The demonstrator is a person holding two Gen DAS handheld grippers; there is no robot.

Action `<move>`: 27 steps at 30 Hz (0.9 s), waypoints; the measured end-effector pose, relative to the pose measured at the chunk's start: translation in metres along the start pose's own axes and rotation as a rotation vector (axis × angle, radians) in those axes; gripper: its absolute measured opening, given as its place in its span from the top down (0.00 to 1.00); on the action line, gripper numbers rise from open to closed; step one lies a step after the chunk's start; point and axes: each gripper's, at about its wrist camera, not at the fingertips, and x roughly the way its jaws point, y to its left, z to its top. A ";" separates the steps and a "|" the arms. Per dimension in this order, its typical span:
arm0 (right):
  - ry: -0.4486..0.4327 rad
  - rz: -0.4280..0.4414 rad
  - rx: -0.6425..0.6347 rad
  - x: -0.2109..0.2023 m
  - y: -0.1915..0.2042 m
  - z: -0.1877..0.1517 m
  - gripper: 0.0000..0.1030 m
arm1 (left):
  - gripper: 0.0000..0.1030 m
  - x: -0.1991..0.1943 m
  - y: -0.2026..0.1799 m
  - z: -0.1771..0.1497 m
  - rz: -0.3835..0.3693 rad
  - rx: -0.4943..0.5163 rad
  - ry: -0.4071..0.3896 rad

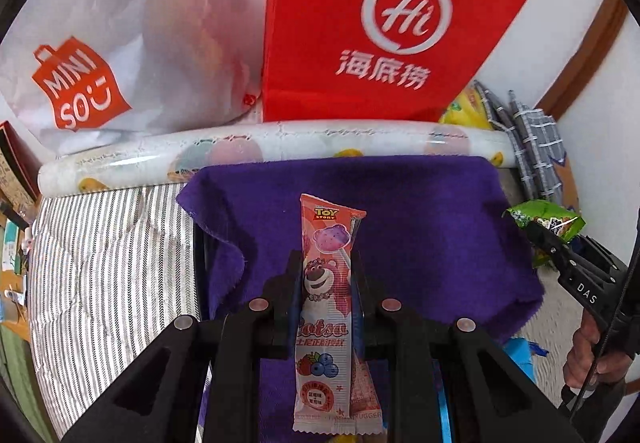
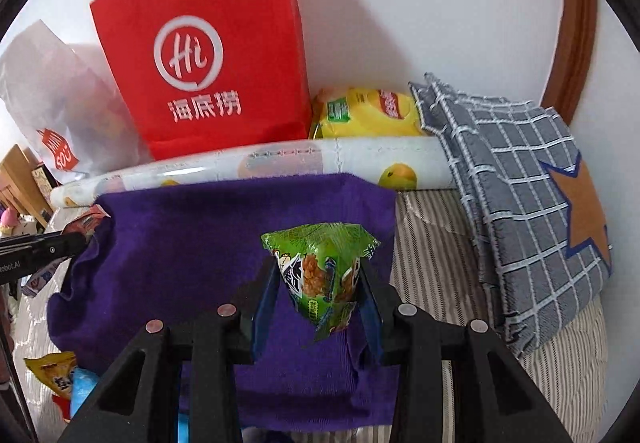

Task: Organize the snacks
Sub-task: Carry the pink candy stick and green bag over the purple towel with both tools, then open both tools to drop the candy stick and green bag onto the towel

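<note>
My left gripper [image 1: 325, 263] is shut on a long pink Lotso snack packet [image 1: 326, 307] and holds it upright above a purple cloth [image 1: 420, 227]. My right gripper [image 2: 318, 267] is shut on a small green snack packet [image 2: 320, 267] above the same purple cloth [image 2: 180, 255]. The green packet [image 1: 546, 221] and the right gripper [image 1: 548, 239] also show at the right of the left wrist view. The left gripper [image 2: 78, 241] with the pink packet [image 2: 86, 223] shows at the left edge of the right wrist view.
A red paper bag [image 1: 380, 23] and a white Miniso bag [image 1: 112, 55] stand against the wall behind a rolled printed sheet [image 1: 280, 143]. A yellow chip bag [image 2: 368, 115] and a folded grey checked cloth [image 2: 520, 183] lie at the right. More snack packets [image 2: 56, 371] lie at lower left.
</note>
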 end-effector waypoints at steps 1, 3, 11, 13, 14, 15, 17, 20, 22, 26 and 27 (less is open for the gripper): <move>0.010 0.001 -0.005 0.005 0.000 0.000 0.64 | 0.80 0.004 0.003 0.001 0.005 -0.005 0.007; 0.024 0.002 -0.011 0.012 0.001 0.000 0.64 | 0.79 0.011 0.007 0.001 0.009 -0.013 0.005; 0.057 0.006 -0.038 0.024 0.006 0.001 0.64 | 0.79 0.027 0.011 0.000 -0.003 -0.023 0.049; 0.058 0.007 -0.040 0.025 0.006 0.001 0.64 | 0.79 0.028 0.010 0.000 -0.011 -0.016 0.054; 0.058 0.011 -0.041 0.025 0.006 0.001 0.64 | 0.79 0.028 0.009 0.000 -0.013 -0.013 0.055; 0.057 0.018 -0.043 0.025 0.006 0.001 0.64 | 0.79 0.028 0.008 0.001 -0.016 -0.011 0.054; 0.050 0.029 -0.045 0.022 0.007 0.000 0.64 | 0.76 0.025 0.006 0.001 -0.027 -0.006 0.047; 0.031 0.029 -0.044 0.012 0.009 0.001 0.51 | 0.62 0.017 0.002 0.000 -0.039 0.006 0.030; 0.008 0.019 -0.040 0.002 0.009 0.001 0.37 | 0.56 0.009 -0.002 -0.001 -0.046 0.016 0.016; -0.018 -0.002 -0.033 -0.022 0.011 0.000 0.27 | 0.48 -0.008 -0.010 -0.006 -0.037 0.034 0.001; -0.021 -0.015 -0.028 -0.029 0.012 0.000 0.24 | 0.48 -0.013 -0.012 -0.008 -0.035 0.036 -0.002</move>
